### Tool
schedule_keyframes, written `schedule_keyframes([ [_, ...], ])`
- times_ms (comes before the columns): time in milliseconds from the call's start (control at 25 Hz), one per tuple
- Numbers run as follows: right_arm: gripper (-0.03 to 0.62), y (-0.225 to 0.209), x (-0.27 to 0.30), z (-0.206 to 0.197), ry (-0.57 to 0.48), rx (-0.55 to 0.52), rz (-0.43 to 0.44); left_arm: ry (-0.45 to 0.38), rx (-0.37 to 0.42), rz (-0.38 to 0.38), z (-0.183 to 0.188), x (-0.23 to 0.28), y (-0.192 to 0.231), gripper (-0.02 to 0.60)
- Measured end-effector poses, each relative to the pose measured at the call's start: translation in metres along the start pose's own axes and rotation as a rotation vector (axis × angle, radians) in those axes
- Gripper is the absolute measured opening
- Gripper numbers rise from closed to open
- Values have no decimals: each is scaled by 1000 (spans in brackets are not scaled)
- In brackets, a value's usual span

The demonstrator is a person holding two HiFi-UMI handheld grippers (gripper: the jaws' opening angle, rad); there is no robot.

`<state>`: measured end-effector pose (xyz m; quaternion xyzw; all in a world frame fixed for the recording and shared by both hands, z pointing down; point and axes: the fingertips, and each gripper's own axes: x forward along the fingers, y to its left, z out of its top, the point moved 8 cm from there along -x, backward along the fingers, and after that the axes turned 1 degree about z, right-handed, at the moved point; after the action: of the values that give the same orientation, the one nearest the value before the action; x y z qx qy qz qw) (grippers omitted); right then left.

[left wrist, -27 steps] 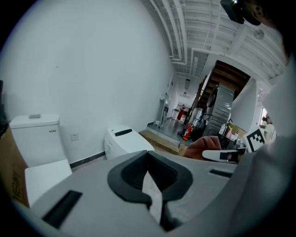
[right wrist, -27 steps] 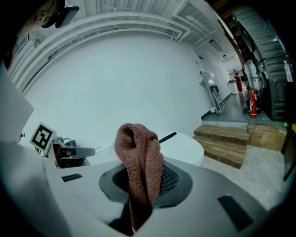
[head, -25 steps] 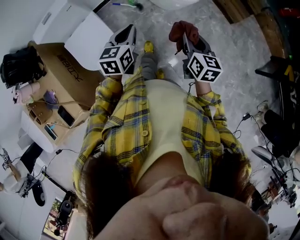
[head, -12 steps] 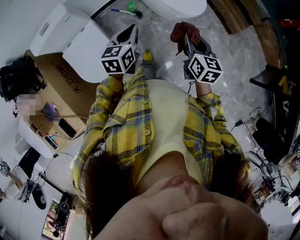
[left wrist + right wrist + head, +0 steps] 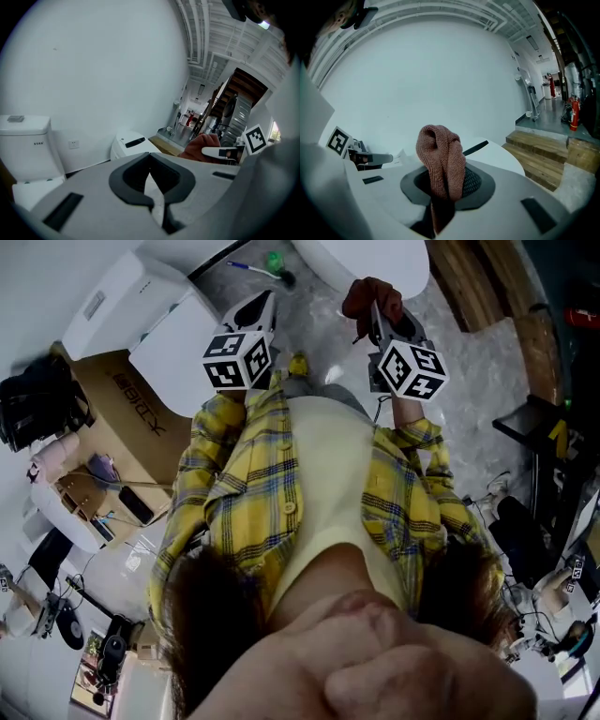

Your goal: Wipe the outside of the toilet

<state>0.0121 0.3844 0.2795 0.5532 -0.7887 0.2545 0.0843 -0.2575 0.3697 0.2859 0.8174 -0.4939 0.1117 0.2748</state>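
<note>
Right tool (image 5: 442, 202) tight on a reddish-brown cloth (image 5: 440, 154); left tool (image 5: 157, 199), jaws together, empty; white toilet (image 5: 127, 144) beyond

Ahead of the left gripper (image 5: 261, 304) and the right gripper (image 5: 377, 307), a strip of bare marble floor (image 5: 314, 334) runs open up to the toilet (image 5: 361, 257).

Left flank: a second toilet (image 5: 173, 338) stands near the left gripper, with a cardboard box (image 5: 122, 404) just beside it.

Between the two toilets, a blue-handled brush (image 5: 248, 268) and a green item (image 5: 274, 259) lie on the floor.

Right flank: wooden steps (image 5: 473, 287) bound the floor.

A cloth (image 5: 440, 164) fills the right gripper's jaws.
</note>
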Motion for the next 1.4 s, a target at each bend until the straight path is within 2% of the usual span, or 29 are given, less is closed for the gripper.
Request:
schedule_keyframes([
  [520, 83, -14, 78, 38, 4, -43, 57, -1, -17, 56, 21, 39, 29, 8],
  [760, 83, -40, 133, 66, 33, -80, 128, -13, -47, 114, 40, 82, 35, 8],
  [1000, 83, -70, 191, 95, 94, -125, 206, -14, -119, 173, 55, 134, 40, 8],
  [1400, 83, -103, 275, 132, 169, -181, 349, -10, -164, 293, 86, 194, 40, 8],
])
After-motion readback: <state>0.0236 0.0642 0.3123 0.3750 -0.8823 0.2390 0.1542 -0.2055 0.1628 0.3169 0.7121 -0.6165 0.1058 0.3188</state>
